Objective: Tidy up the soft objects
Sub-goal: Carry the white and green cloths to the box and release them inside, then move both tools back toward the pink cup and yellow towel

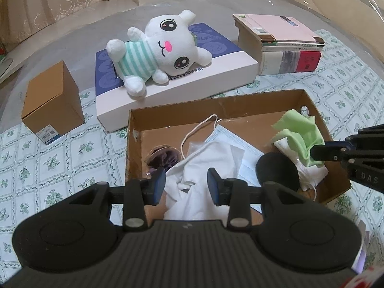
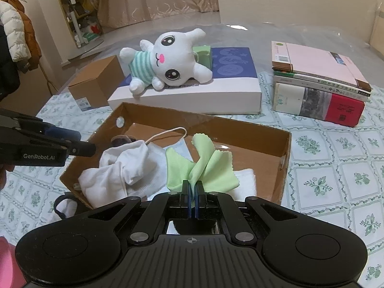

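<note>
Right gripper [image 2: 192,187] pinches the green cloth [image 2: 204,165] over the cardboard box [image 2: 285,148]; left gripper [image 1: 186,187] stands part-open, empty, above the white cloth [image 1: 206,158].

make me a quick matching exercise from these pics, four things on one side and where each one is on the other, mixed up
Things:
1. plush toy
2. green cloth
3. face mask
4. pink book

Places:
A. top of the book stack
B. lying in the open cardboard box
C. on the flat white and blue box
D. pinched in the right gripper

Pairs: 1-C, 2-D, 3-B, 4-A
</note>
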Motion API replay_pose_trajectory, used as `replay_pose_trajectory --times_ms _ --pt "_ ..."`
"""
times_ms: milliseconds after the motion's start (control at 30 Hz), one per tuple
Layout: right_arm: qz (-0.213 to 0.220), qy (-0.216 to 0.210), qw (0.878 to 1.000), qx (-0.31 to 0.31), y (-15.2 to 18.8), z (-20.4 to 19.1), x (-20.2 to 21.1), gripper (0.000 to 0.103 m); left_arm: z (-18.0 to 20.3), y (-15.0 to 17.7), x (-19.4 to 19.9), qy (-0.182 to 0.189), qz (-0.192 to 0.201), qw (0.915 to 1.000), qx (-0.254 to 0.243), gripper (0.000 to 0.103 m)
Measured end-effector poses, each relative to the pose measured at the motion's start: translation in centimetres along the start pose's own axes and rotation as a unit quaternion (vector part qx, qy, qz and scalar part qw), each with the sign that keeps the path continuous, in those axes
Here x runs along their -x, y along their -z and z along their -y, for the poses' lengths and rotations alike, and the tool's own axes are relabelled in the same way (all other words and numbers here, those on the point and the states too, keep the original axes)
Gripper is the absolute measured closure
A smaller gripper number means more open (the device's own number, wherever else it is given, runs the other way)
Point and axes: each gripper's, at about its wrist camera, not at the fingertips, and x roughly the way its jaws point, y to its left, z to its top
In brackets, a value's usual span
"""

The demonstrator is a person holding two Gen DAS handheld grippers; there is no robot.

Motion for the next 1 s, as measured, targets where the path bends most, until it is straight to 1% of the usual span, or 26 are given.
replay_pose_trajectory --times_ms 100,200,267,300,333,467,600,733,833,867,1000 --pt "-0.007 -0.033 0.999 -0.007 -0.1 -0.1 -0.2 0.100 0.2 0.1 0.5 0.002 0.003 1.0000 -0.003 0.069" --pt "-0.006 -0.038 0.999 -0.011 -0.1 -0.2 -0.4 0.099 0.3 0.2 0.9 0.003 0.006 1.0000 -0.007 0.069" --pt "0.000 -0.036 0.999 -0.018 0.0 0.0 -0.3 0.083 0.5 0.4 1.2 0.003 0.009 0.9999 -0.012 0.069" --pt "0.004 -0.036 0.999 -0.023 0.1 0.1 -0.1 0.064 0.6 0.6 1.4 0.002 0.010 0.9998 -0.014 0.069" --pt "0.009 -0.038 0.999 -0.028 0.2 0.2 0.1 0.055 0.7 0.7 1.6 0.001 0.011 0.9998 -0.017 0.069" --pt "0.012 -0.037 0.999 -0.031 0.6 0.1 1.3 0.055 0.7 1.6 2.6 0.004 0.016 0.9997 -0.018 0.069" --pt "0.018 -0.032 0.999 -0.027 1.2 -0.4 3.1 0.055 0.8 2.7 4.7 0.010 0.028 0.9995 -0.013 0.069" --pt "0.024 -0.031 0.999 -0.016 2.1 -1.4 5.4 0.055 1.2 4.0 7.5 0.014 0.044 0.9989 -0.009 0.069" --pt "0.039 -0.029 0.999 -0.009 2.9 -2.4 7.8 0.055 1.4 5.2 10.0 0.018 0.062 0.9979 0.000 0.065" --pt "0.045 -0.030 0.999 -0.010 3.3 -2.7 8.7 0.055 1.5 5.8 11.0 0.019 0.069 0.9974 0.004 0.063" --pt "0.061 -0.041 0.997 -0.008 4.9 -3.9 12.1 0.055 1.7 8.3 14.5 0.028 0.087 0.9957 0.015 0.061"
